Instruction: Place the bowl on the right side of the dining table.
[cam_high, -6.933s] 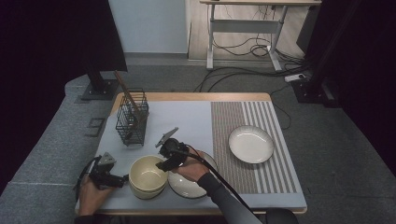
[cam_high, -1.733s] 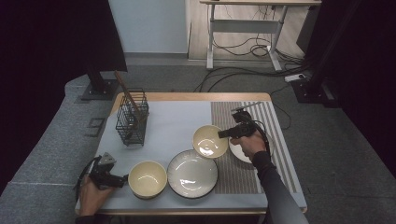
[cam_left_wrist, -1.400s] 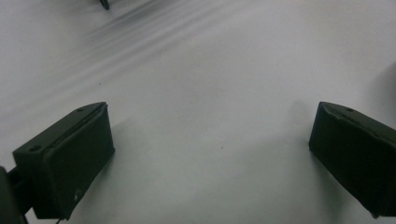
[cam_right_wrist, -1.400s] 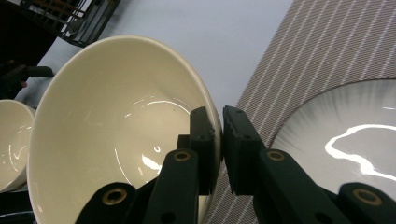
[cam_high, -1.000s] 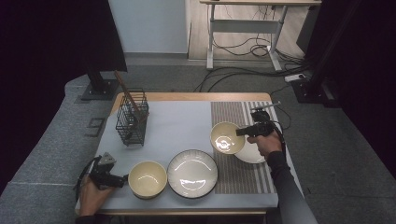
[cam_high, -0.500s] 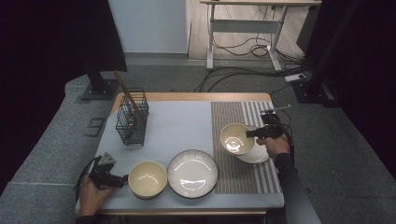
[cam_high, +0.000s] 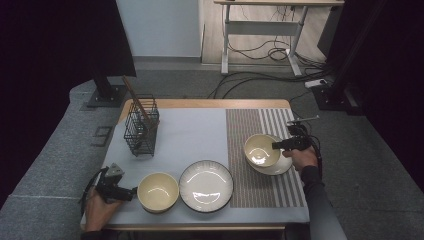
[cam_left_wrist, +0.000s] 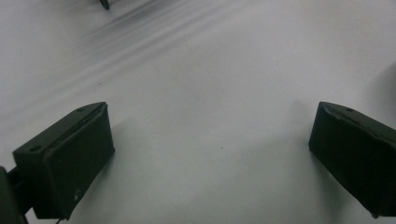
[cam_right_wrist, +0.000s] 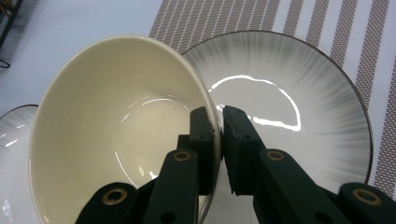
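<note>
My right gripper (cam_high: 278, 145) (cam_right_wrist: 219, 122) is shut on the rim of a cream bowl (cam_high: 260, 149) (cam_right_wrist: 112, 126), holding it tilted just above a white plate (cam_high: 277, 165) (cam_right_wrist: 289, 102) on the striped mat. At the table's front left my left gripper (cam_high: 127, 192) (cam_left_wrist: 210, 140) rests low with its jaws open and nothing between them. It lies beside a second cream bowl (cam_high: 158, 191), apart from it. A larger white plate (cam_high: 206, 185) lies right of that bowl.
A black wire basket (cam_high: 141, 130) with wooden sticks stands at the back left on the pale blue mat (cam_high: 190, 135). The brown striped mat (cam_high: 260, 125) covers the table's right side. Cables and a desk frame (cam_high: 260, 30) lie beyond the table.
My right gripper has carried the cream bowl rightward and down, from above the striped mat's left part to over the small plate. The left gripper has stayed put.
</note>
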